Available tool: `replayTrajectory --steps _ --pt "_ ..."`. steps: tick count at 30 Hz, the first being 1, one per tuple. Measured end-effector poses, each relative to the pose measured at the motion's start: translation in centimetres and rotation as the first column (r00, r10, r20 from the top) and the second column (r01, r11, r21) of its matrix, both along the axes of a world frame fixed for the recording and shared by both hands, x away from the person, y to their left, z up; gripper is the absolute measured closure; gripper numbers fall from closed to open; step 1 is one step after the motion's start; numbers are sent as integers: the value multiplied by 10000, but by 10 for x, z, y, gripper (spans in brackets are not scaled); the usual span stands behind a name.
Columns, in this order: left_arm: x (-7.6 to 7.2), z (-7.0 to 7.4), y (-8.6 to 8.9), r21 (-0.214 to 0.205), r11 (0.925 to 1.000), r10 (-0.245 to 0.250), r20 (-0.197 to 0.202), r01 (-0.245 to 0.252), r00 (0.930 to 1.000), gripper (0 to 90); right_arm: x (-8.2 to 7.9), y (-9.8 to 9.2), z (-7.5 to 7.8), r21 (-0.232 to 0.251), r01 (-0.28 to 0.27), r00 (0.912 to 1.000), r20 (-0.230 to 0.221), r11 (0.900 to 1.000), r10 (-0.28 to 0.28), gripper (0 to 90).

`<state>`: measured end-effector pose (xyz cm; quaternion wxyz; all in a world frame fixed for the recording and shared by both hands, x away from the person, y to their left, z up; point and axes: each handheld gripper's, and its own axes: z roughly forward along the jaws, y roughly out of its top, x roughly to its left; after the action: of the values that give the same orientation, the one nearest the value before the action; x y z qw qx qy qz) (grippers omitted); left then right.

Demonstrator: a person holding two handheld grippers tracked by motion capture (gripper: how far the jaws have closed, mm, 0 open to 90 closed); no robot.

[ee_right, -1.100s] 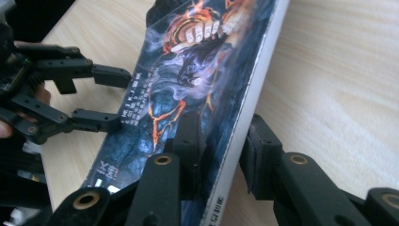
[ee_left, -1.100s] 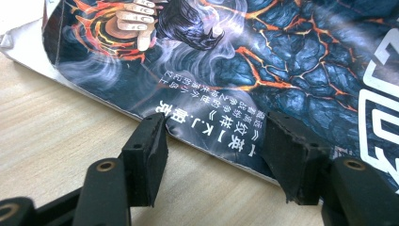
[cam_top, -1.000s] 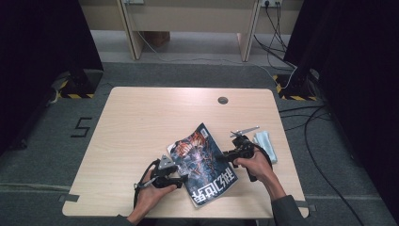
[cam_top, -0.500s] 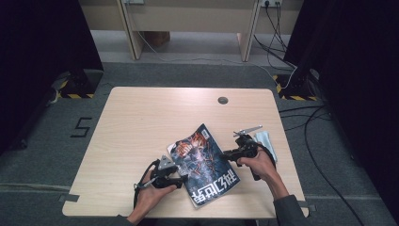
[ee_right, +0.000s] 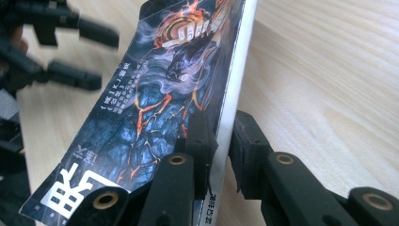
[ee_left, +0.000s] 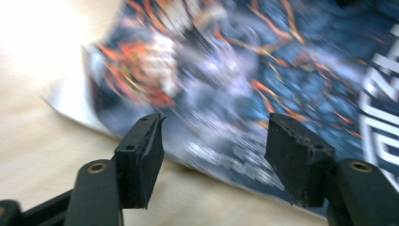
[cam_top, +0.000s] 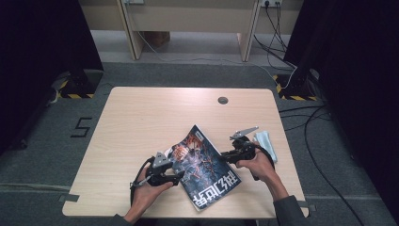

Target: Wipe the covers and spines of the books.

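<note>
The magazine [cam_top: 203, 168] is lying near the table's [cam_top: 141, 122] 6 o'clock edge. The right gripper [cam_top: 225, 156], closing, is pinching its spine at 3 o'clock; the left gripper [cam_top: 179, 176], opening wide, is grasping nothing. With only 1 thin grip holding, the magazine risks slipping or its cover tearing.

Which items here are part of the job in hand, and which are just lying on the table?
In use:
- glossy dark-blue magazine with orange cover art
- right gripper, clamped on its white spine edge, jaws just closing
- left gripper, jaws apart and just opening, at the opposite edge

Lying about:
- pale blue folded cloth by the right edge of the light wooden table
</note>
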<state>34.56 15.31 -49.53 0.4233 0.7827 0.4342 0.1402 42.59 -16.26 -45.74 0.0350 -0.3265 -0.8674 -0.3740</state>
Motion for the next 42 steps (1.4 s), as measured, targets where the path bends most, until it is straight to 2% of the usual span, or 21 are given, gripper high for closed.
replayTrajectory --steps 3,8,10,23,32,37,39,42 --pt "4 2 9 -240 9993 272 15 -272 9996 326 -4 2 2 -43 -371 9992 159 9993 372 796" --pt "13 1 20 -362 9984 444 1 -443 9990 302 -7 7 5 -127 -904 9954 292 9958 908 802" --pt "17 1 22 -540 9980 332 -4 -331 9994 286 -8 8 5 -120 -1083 9937 260 9940 1086 803" --pt "28 1 28 -565 9984 -67 247 81 9997 259 -17 22 7 -46 -2191 9752 316 9757 2191 814" --pt "32 -2 25 -758 9956 -530 290 551 9982 266 -19 26 6 21 -2531 9672 214 9674 2530 819" --pt "35 -2 22 -842 9918 -938 323 962 9951 267 -19 27 6 56 -2670 9635 207 9637 2668 820" --pt "38 -3 22 -905 9898 -1076 354 1104 9936 256 -19 28 6 136 -2815 9594 220 9595 2812 820" --pt "40 -4 21 -926 9869 -1295 356 1323 9909 241 -19 28 6 150 -2816 9594 169 9594 2814 819"
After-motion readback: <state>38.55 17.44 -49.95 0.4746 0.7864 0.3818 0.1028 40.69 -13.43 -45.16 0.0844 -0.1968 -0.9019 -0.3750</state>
